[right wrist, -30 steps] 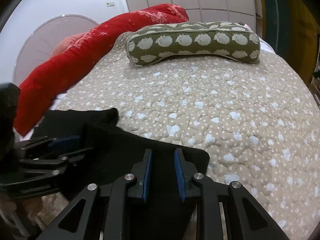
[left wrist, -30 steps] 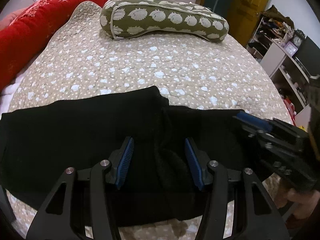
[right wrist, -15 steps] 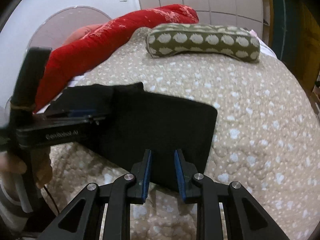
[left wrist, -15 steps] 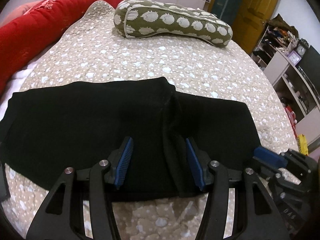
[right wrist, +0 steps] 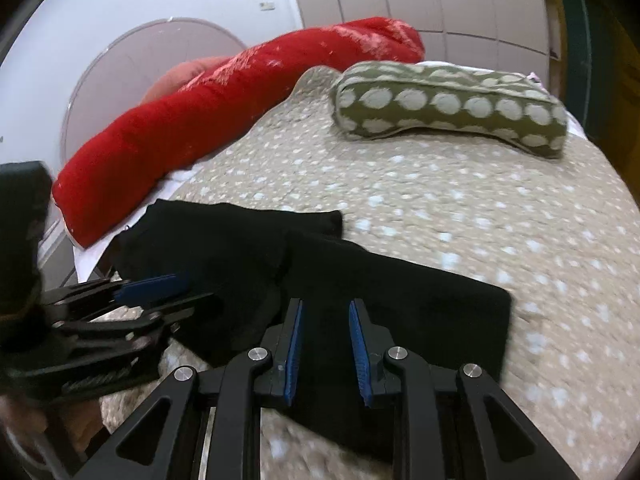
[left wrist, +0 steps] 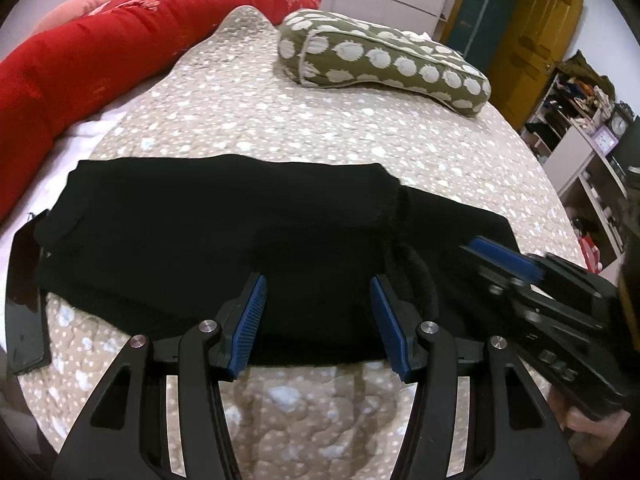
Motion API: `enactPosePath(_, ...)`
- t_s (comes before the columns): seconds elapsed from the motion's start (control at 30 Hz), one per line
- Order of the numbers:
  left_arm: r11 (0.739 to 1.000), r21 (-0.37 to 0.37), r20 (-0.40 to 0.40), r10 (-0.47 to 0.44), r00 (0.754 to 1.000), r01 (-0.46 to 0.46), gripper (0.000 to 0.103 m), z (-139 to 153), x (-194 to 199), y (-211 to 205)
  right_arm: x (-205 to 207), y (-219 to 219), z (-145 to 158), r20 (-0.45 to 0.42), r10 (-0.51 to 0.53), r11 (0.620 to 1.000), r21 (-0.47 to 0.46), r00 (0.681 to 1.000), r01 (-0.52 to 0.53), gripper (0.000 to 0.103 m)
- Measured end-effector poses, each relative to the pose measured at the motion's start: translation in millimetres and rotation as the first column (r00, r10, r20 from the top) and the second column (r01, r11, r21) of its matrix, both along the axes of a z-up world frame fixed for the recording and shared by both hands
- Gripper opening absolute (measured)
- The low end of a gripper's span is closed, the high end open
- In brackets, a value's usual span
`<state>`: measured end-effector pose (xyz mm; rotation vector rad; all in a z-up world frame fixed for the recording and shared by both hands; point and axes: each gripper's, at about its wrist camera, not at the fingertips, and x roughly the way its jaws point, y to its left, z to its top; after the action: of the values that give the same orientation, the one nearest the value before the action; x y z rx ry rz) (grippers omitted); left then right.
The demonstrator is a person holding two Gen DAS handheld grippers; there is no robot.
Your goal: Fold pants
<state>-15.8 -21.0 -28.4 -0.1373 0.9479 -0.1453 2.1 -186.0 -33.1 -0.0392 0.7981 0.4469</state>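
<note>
Black pants point(left wrist: 224, 232) lie folded in a long strip across the near part of the quilted bed, also in the right wrist view point(right wrist: 392, 292). My left gripper point(left wrist: 318, 312) is open and empty, hovering over the pants' near edge. My right gripper point(right wrist: 325, 344) is open with a narrower gap, empty, above the pants' right end. The right gripper shows in the left wrist view point(left wrist: 520, 276) at the right; the left gripper shows in the right wrist view point(right wrist: 132, 296) at the left.
A beige dotted quilt point(left wrist: 320, 128) covers the bed. A green spotted pillow point(left wrist: 384, 64) lies at the far end and a red blanket roll point(left wrist: 100, 52) along the left side. Shelves point(left wrist: 580, 128) stand to the right of the bed.
Both grippers pulled back off the pants half a second ago, then came forward again over the near edge. The right gripper's jaws have opened a little wider.
</note>
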Motion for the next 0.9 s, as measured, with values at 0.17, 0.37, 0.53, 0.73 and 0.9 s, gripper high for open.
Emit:
enactPosePath(0.17,1.0,-0.011,-0.01,0.025,1.0,-0.025,0.054,-2.2,0.8,12.9,18.8,18.7,-18.5,-0.017,-0.002,1.0,-0.014,1.0,0.001,0.022)
enactPosePath(0.37,0.998,-0.044,-0.023,0.044,0.999,-0.045,0.054,-5.3,3.9,24.5,24.0,37.7,-13.4,-0.004,0.052,0.997,-0.062,0.999,-0.052,0.022)
enactPosePath(0.53,0.994,-0.077,-0.028,0.076,0.997,-0.078,0.054,-3.5,1.8,40.5,10.9,23.2,2.2,0.01,0.053,0.999,-0.006,0.999,-0.052,0.022)
enactPosePath(0.73,0.991,-0.08,-0.022,0.107,0.994,-0.108,0.054,0.7,-0.3,50.3,9.2,22.6,-21.3,-0.028,0.033,0.998,-0.057,0.999,-0.035,0.022)
enactPosePath(0.9,0.99,-0.077,-0.019,0.116,0.993,-0.117,0.054,2.8,-4.3,54.3,8.5,24.5,-13.8,-0.019,0.029,0.998,-0.047,0.999,-0.03,0.022)
